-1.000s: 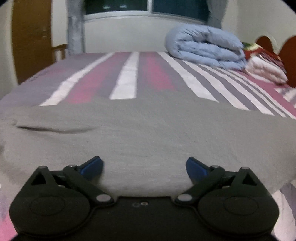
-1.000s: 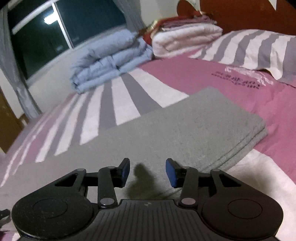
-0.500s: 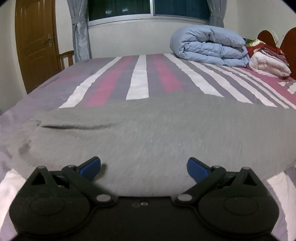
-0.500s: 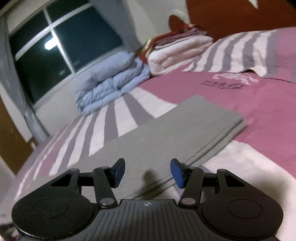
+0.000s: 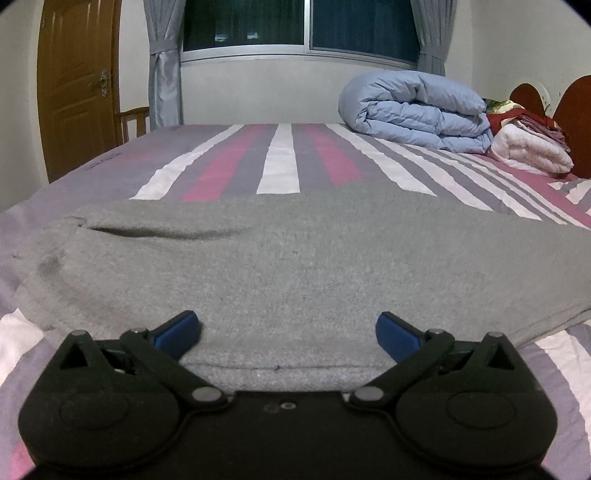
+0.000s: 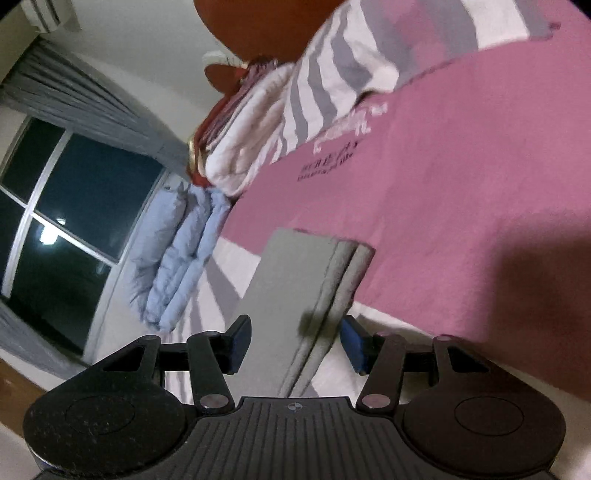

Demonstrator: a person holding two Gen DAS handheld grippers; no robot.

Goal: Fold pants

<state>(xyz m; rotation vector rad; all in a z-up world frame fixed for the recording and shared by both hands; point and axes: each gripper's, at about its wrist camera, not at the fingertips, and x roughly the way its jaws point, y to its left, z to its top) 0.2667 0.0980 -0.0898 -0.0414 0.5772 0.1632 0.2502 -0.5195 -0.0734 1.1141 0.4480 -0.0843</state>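
Grey pants (image 5: 295, 258) lie flat across the near part of the bed, on the pink, grey and white striped bedspread (image 5: 280, 162). In the left wrist view the waist end with its pocket slit sits to the left and the legs run off to the right.

Left gripper (image 5: 288, 332): jaws spread to their widest, having just been opening a little further. They hover over the near folded edge of the pants; the blue pads (image 5: 177, 332) grip no fabric.

Right gripper (image 6: 291, 343): view is rolled hard, so the bed appears tilted. Jaws part-way spread, having opened somewhat and then held. The stacked layers at the leg end of the pants (image 6: 295, 280) lie in line with the gap, but the pads (image 6: 352, 343) stand clear on either side; nothing is pinched. A dark shadow falls on the cloth edge between the fingers.

Far right on the bed: a folded pale blue duvet (image 5: 413, 110), next to it a folded white blanket (image 5: 528, 147) with red cloth on top. Wooden door (image 5: 77, 85) far left; dark window (image 5: 303, 26) with grey curtains behind.
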